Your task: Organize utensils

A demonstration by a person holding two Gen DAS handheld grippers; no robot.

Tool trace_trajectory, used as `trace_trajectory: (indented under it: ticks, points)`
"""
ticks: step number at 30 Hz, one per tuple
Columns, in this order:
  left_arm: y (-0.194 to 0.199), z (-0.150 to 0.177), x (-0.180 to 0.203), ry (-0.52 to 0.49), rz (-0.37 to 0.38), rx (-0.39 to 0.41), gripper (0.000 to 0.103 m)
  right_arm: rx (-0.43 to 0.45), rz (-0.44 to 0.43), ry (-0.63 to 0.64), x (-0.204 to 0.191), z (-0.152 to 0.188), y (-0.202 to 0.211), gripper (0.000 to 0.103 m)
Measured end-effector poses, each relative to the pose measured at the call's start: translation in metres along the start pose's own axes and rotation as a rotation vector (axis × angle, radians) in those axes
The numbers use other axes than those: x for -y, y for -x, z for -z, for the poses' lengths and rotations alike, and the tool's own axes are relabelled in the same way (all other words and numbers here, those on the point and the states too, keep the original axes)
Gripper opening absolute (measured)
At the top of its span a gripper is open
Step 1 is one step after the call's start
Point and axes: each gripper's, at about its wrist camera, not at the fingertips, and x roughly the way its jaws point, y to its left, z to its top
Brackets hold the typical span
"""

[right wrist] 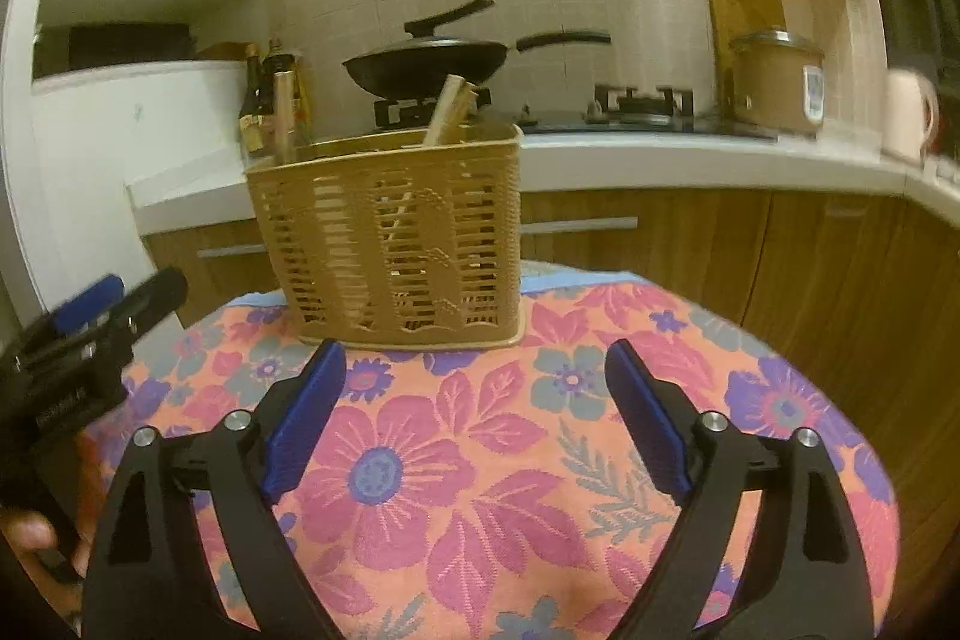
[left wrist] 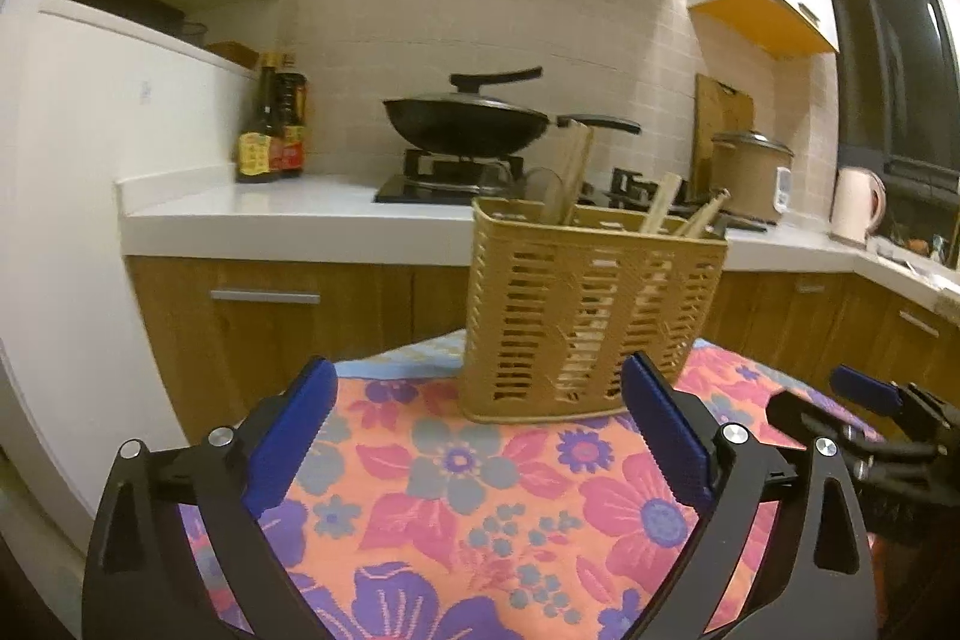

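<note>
Utensils [left wrist: 660, 211] stand in the slotted tan plastic basket [right wrist: 390, 244] at the far edge of my table. Near first: my left gripper [left wrist: 480, 424] and right gripper [right wrist: 474, 394] both gape, nothing between the ribbed blue pads. Floral woven tablecloth [right wrist: 510, 460] below — bare. Judgement: approach low and level; the light basket may slide. Beyond, a black wok [left wrist: 468, 124] — untouched.

I see a tan slotted plastic basket [left wrist: 591, 322], matt; pale wooden utensils [left wrist: 660, 211]; woven floral cloth [right wrist: 480, 460], rough; a glossy black wok [left wrist: 465, 124].
</note>
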Motion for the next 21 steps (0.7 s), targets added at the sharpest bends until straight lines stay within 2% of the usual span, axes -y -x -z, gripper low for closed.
trace_trajectory:
  ticks: [5,9,21]
  points:
    - [-0.0001,-0.0017,0.0016,-0.005,-0.026,-0.002,0.095,0.006,0.008,0.044,-0.0083,0.0007,0.0016,0.091]
    - [0.0009,-0.0017,0.0052,-0.023,-0.039,-0.002,0.095,0.005,0.008,0.032,-0.0060,0.0005,0.0021,0.095]
    - [0.0009,-0.0020,0.0096,-0.039,-0.051,-0.005,0.095,-0.035,0.001,0.009,-0.0026,0.0008,-0.0037,0.095]
